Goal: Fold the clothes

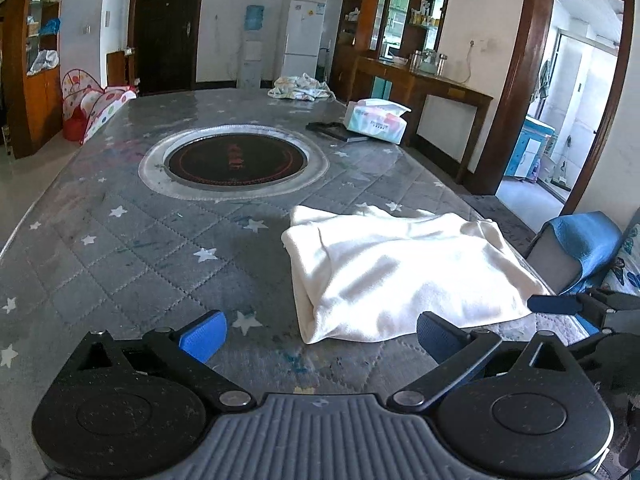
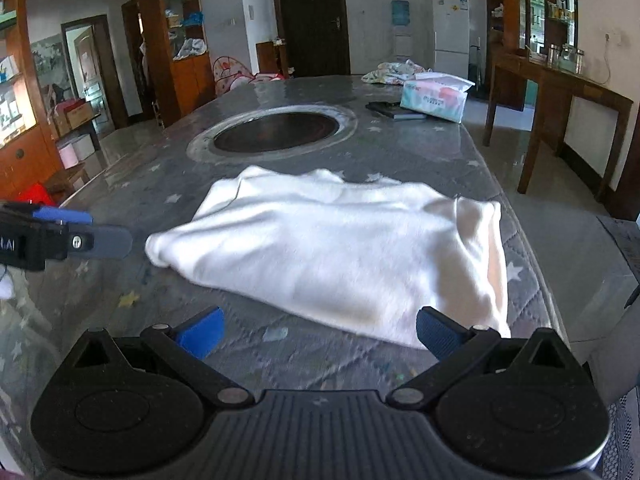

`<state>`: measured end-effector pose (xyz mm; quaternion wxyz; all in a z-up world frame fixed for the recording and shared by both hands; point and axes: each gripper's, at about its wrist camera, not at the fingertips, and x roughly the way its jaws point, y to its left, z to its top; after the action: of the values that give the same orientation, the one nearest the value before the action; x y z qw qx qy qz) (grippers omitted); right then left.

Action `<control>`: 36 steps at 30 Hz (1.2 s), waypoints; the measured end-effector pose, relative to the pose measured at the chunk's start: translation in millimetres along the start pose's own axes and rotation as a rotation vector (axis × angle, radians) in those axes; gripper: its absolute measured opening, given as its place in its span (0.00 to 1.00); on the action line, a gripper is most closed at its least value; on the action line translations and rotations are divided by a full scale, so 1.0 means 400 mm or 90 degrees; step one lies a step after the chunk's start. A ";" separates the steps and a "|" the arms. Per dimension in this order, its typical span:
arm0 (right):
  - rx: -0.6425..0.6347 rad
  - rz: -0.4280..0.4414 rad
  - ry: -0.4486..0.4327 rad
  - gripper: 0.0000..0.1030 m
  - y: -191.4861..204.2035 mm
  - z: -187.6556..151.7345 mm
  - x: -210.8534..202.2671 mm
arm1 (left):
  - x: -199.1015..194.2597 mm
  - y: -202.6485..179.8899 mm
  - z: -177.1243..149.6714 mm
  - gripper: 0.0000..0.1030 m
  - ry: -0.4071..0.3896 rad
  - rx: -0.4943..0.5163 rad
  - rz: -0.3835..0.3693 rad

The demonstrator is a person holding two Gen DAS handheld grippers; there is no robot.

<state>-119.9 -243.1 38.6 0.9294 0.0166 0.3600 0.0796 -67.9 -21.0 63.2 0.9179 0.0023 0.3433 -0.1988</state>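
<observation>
White cloth (image 2: 340,248), folded into a soft, thick rectangle, lies on the table (image 1: 132,248) near its right edge, free of both tools. The left gripper (image 1: 320,330) has its blue fingers (image 1: 204,336) spread wide with nothing between them; the near left corner of the cloth sits just ahead of the right-hand finger, apart from the left one. The right gripper (image 2: 318,330) is likewise released, its fingers (image 2: 202,334) splayed and empty, and the near edge of the cloth lies just beyond the right-hand pad, whether touching it I cannot tell. From the right wrist view, the left gripper's finger pokes in at the left, just beside the cloth's left corner.

Outward from there, the table carries a grey quilted cover with white stars under a glossy clear sheet. Beyond the cloth, a round black hob (image 1: 236,160) is set into the middle, with red characters on it too small to read. At the far right sit a tissue pack (image 2: 434,98), its printing illegible, and a dark flat book or tablet (image 2: 394,110) just beside it. A crumpled patterned garment (image 1: 300,87) lies at the far end. The left gripper's body shows letters that look like "LAI".
</observation>
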 end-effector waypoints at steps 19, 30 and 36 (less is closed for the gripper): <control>0.017 -0.034 0.035 1.00 0.000 -0.076 -0.015 | -0.050 0.005 -0.042 1.00 -0.013 -0.010 0.018; -0.005 -0.060 0.020 1.00 0.019 -0.096 -0.016 | -0.057 0.011 -0.070 1.00 -0.001 -0.022 0.011; -0.005 -0.067 0.022 1.00 0.023 -0.096 -0.014 | -0.058 -0.001 -0.085 1.00 0.011 -0.012 0.012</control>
<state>-150.8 -236.1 14.7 0.9260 -0.0075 0.3761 0.0321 -105.3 -8.1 52.0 0.9170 -0.0016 0.3527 -0.1865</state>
